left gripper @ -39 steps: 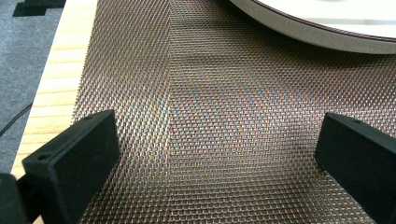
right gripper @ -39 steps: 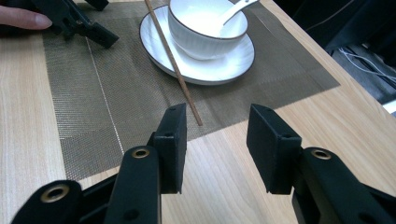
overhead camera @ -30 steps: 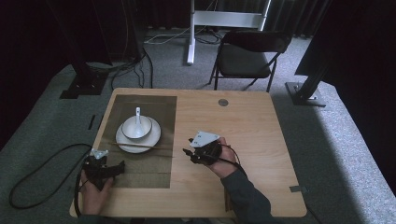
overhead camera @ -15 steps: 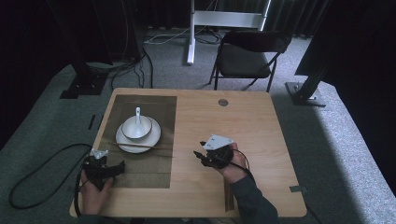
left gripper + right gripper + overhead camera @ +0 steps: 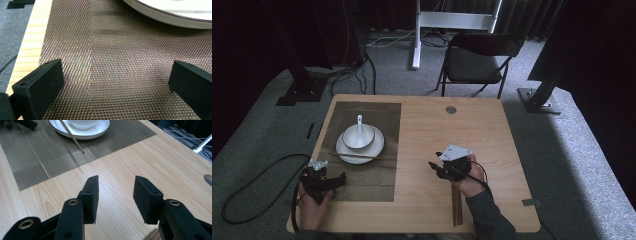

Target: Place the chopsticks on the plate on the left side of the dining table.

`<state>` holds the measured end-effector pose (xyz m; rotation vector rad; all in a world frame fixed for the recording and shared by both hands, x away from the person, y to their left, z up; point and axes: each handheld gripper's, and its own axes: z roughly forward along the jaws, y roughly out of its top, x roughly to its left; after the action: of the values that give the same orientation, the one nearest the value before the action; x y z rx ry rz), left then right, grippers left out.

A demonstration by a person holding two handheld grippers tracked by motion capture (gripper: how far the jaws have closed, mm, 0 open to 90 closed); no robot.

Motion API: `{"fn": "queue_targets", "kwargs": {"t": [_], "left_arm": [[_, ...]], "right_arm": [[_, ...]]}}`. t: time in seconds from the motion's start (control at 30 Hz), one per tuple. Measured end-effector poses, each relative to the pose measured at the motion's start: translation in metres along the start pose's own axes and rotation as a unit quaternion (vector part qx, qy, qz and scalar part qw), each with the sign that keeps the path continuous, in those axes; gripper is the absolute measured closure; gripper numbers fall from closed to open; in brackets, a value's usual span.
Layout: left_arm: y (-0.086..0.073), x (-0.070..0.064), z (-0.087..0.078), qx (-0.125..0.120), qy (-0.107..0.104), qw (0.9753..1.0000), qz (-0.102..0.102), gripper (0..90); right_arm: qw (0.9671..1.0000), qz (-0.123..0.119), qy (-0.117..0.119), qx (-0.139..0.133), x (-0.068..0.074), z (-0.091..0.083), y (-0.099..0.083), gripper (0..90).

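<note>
A white bowl (image 5: pixel 358 136) with a white spoon (image 5: pixel 359 121) in it stands on a white plate (image 5: pixel 376 148) on a woven brown placemat (image 5: pixel 362 185). A pair of brown chopsticks (image 5: pixel 362 156) lies across the plate's near rim. My left gripper (image 5: pixel 337 179) hovers low over the placemat's near left part. Its jaws stand wide open in the left gripper view (image 5: pixel 115 72), with the plate's rim (image 5: pixel 175 15) ahead. My right gripper (image 5: pixel 432 167) is over bare wood right of the placemat. It is open and holds nothing (image 5: pixel 116 192), pointing toward the plate (image 5: pixel 97 131) and a chopstick (image 5: pixel 72 137).
The wooden table (image 5: pixel 492 135) has a round grommet hole (image 5: pixel 451 109) near its far edge. Dark brown sticks (image 5: pixel 456 212) lie on the table beside the right forearm. A black chair (image 5: pixel 477 60) stands beyond the table. A cable (image 5: pixel 247 190) loops on the floor at left.
The right gripper has drawn back to the right and toward the person, away from the placemat. The left gripper has stayed where it was.
</note>
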<state>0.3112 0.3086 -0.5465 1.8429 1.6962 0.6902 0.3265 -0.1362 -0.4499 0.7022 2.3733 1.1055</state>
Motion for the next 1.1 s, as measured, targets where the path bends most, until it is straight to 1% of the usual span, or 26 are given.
{"fn": "queue_targets", "kwargs": {"t": [0.17, 0.37, 0.7, 1.1], "left_arm": [[0.000, 0.000, 0.000, 0.000, 0.000, 1.0000, 0.000, 0.2], [0.000, 0.000, 0.000, 0.000, 0.001, 1.0000, -0.001, 0.2], [0.000, 0.000, 0.000, 0.000, 0.001, 1.0000, -0.001, 0.2], [0.000, 0.000, 0.000, 0.000, 0.001, 1.0000, -0.001, 0.2]], "right_arm": [[0.9999, 0.002, -0.009, 0.006, -0.005, -0.005, -0.008, 55.2], [0.9999, 0.007, -0.012, 0.010, -0.008, -0.012, -0.015, 54.9], [0.9995, 0.016, -0.014, 0.023, -0.010, -0.014, -0.030, 54.9], [0.9991, 0.027, -0.020, 0.026, -0.016, -0.020, -0.040, 54.3]]}}
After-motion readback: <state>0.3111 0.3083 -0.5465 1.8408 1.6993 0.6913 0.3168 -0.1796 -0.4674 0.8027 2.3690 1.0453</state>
